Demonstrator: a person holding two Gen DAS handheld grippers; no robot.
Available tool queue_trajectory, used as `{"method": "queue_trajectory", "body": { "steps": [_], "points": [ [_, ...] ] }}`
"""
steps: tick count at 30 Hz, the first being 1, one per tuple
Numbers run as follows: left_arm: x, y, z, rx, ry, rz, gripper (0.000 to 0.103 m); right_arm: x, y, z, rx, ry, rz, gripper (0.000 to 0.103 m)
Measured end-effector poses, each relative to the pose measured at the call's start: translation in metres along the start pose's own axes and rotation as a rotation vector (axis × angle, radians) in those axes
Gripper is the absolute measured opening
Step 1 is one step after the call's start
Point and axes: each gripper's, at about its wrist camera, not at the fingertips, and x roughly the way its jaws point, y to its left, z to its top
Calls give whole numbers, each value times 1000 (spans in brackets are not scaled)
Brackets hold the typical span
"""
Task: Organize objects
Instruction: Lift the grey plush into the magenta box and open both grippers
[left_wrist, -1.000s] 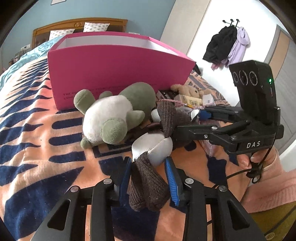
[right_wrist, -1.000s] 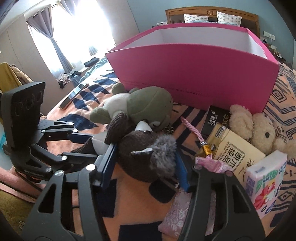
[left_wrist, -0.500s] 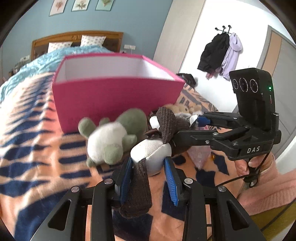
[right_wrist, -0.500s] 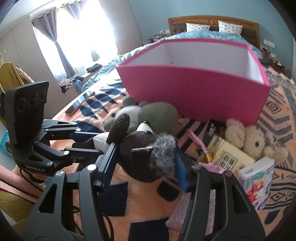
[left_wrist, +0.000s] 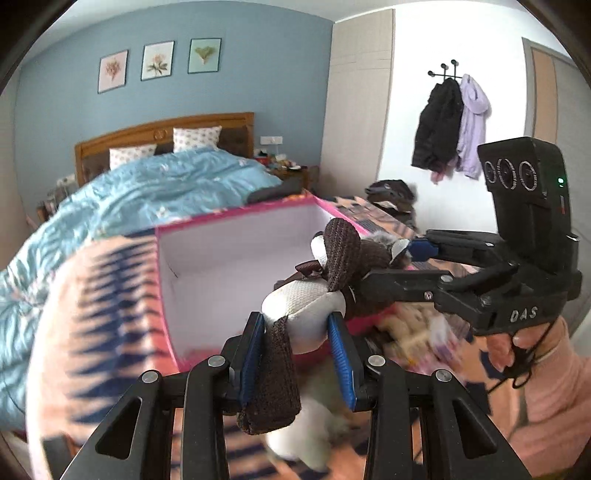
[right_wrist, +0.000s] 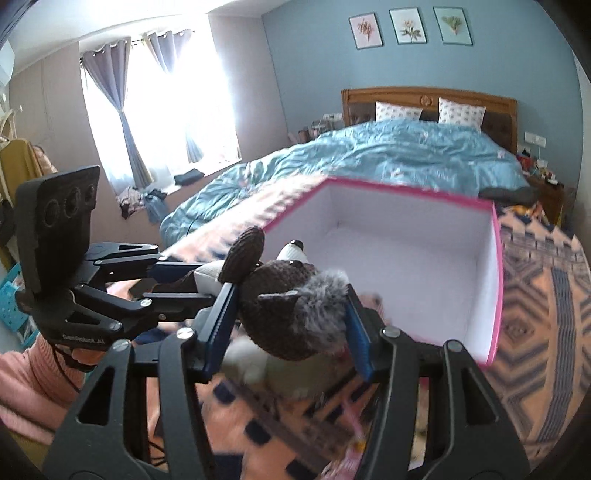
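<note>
Bedroom, blue wall behind a wooden headboard (right_wrist: 428, 96), three framed prints (right_wrist: 408, 26) above it. A window with grey curtains (right_wrist: 129, 122) is to the headboard's left in the right wrist view; coats on a wall hook (left_wrist: 450, 122) are to its right in the left wrist view. The bed carries a rumpled blue quilt (right_wrist: 369, 158) near the headboard and an orange blanket with dark blue pattern (right_wrist: 543, 295) toward the foot; that blanket is the work surface.

Pink box (right_wrist: 496, 280), white inside, sits open-topped on the blanket; nothing is visible inside it.

Brown and white stuffed toy (left_wrist: 314, 306) is held in the air just short of the box's near rim, above the blurred clutter on the blanket. Its long axis runs roughly level from one gripper to the other, parallel to the near wall; the furry grey head end is toward the right gripper, the white body and a dangling brown limb toward the left.

Left gripper (left_wrist: 297, 349): jaws narrow, blue pads clamped on the white body. Right gripper (right_wrist: 291, 325): jaws about half apart, pads pressed on the brown head. Pink sleeves (left_wrist: 546, 387) sit behind both handles.
</note>
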Motion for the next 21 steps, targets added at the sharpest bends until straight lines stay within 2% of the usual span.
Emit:
{"method": "queue_trajectory", "body": {
  "steps": [6, 11, 16, 21],
  "points": [
    [33, 24, 31, 9, 35, 49, 36, 30, -26, 25, 54, 16, -7, 57],
    [72, 38, 31, -1, 103, 68, 36, 62, -46, 24, 91, 79, -31, 57],
    [114, 48, 25, 11, 205, 98, 36, 92, -65, 19, 122, 156, -53, 57],
    [137, 50, 19, 27, 279, 141, 36, 108, -70, 13, 136, 218, -74, 57]
  ]
}}
